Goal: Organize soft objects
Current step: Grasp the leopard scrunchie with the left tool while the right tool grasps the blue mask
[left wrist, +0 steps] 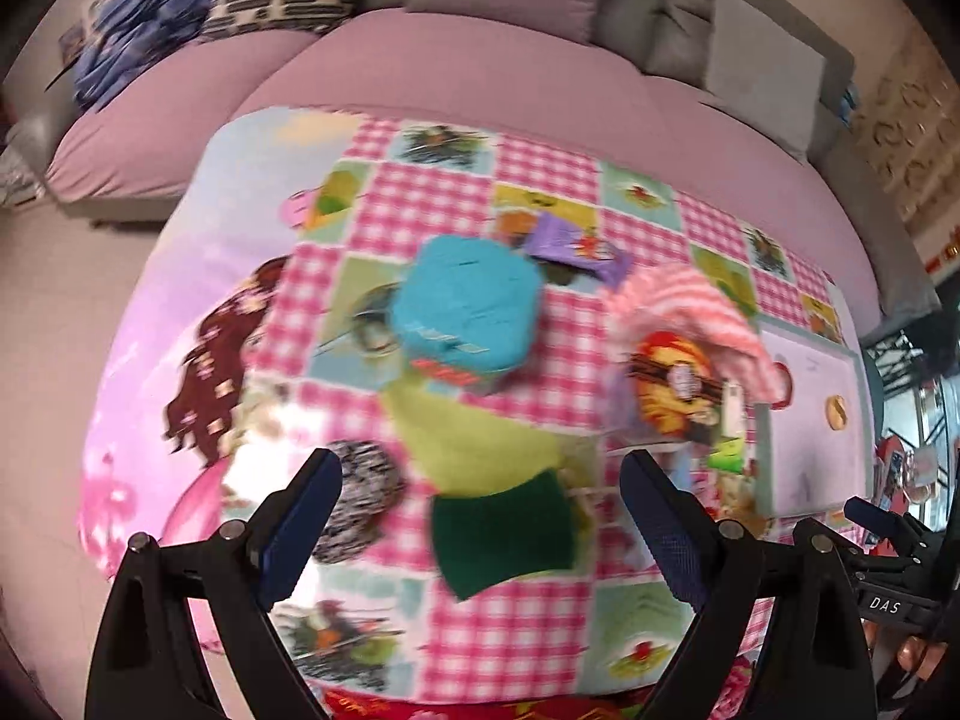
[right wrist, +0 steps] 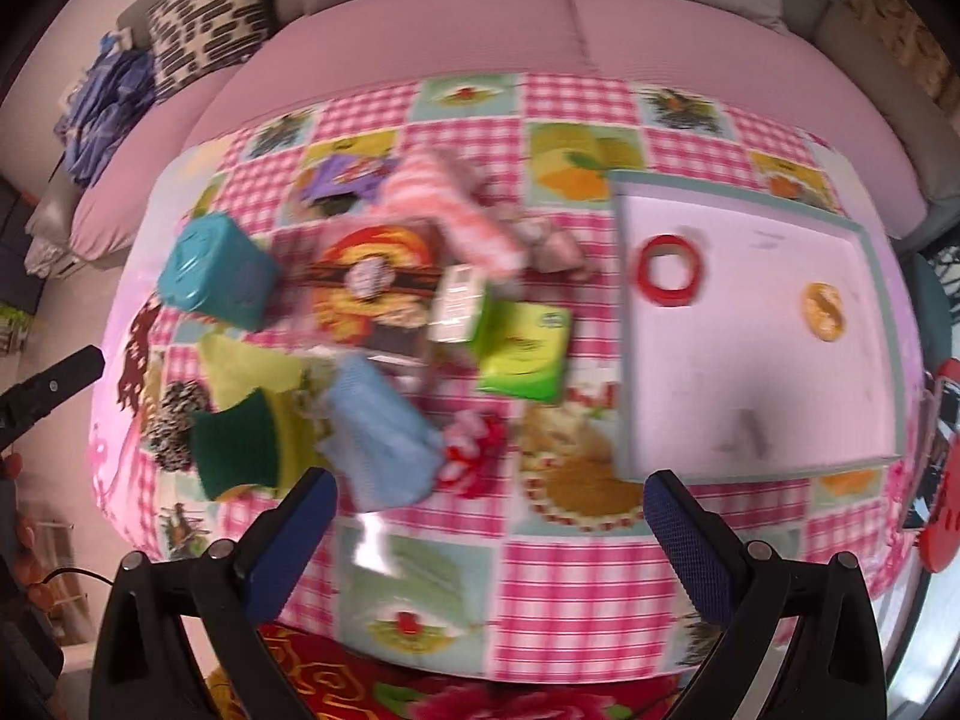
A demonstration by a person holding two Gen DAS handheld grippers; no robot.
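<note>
Both pairs of fingers stand wide apart and hold nothing: the left gripper [left wrist: 480, 516] hovers above the green sponge [left wrist: 504, 531], the right gripper [right wrist: 489, 531] above the near edge of the counter [right wrist: 564, 570]. Behind it runs a pink sofa [right wrist: 420, 54]. On the counter's right lies a tray [right wrist: 876, 276] with a red ring [right wrist: 669, 270] and an orange disc [right wrist: 823, 311]. Left of the tray the soft things lie jumbled together: a pink striped cloth [right wrist: 450, 204], a blue cloth [right wrist: 381, 432], a yellow cloth [left wrist: 468, 438], the sponge and a speckled scrubber [left wrist: 360, 498], among a teal box [left wrist: 468, 306] and a green packet [right wrist: 523, 351].
</note>
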